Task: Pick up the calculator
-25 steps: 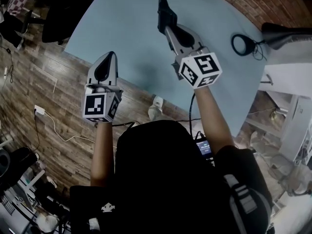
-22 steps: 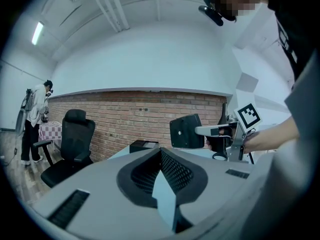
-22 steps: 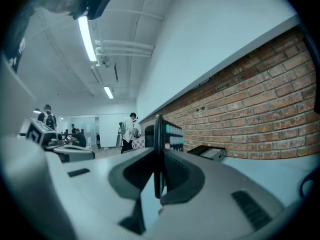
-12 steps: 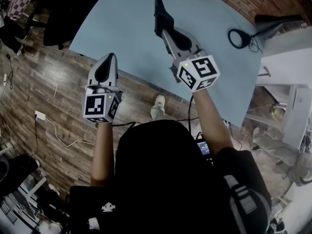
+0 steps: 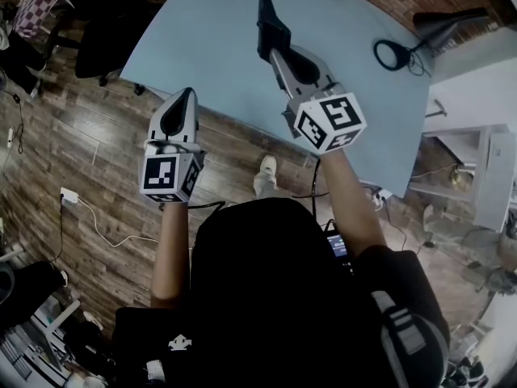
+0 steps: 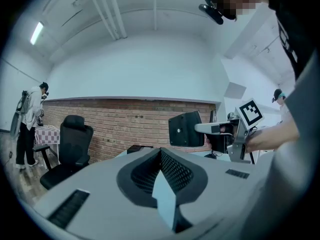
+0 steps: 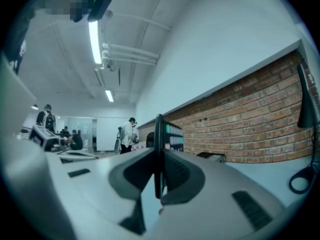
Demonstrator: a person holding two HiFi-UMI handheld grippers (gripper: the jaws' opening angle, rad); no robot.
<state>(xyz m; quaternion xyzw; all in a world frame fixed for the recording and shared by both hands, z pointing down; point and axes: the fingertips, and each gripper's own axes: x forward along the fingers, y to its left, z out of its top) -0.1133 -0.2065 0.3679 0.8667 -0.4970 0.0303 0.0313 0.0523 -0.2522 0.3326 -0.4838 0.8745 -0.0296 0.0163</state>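
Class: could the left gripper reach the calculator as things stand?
Probably yes: the right gripper holds the calculator up above the table, and only open air separates it from the left gripper, whose fingers are shut.

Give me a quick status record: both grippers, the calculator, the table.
left gripper: fingers together, empty, over the floor short of the table
right gripper: fingers clamped on the calculator
calculator: standing on edge, held in the air over the table
table: pale blue, bare beneath the calculator
task: pickup looks done
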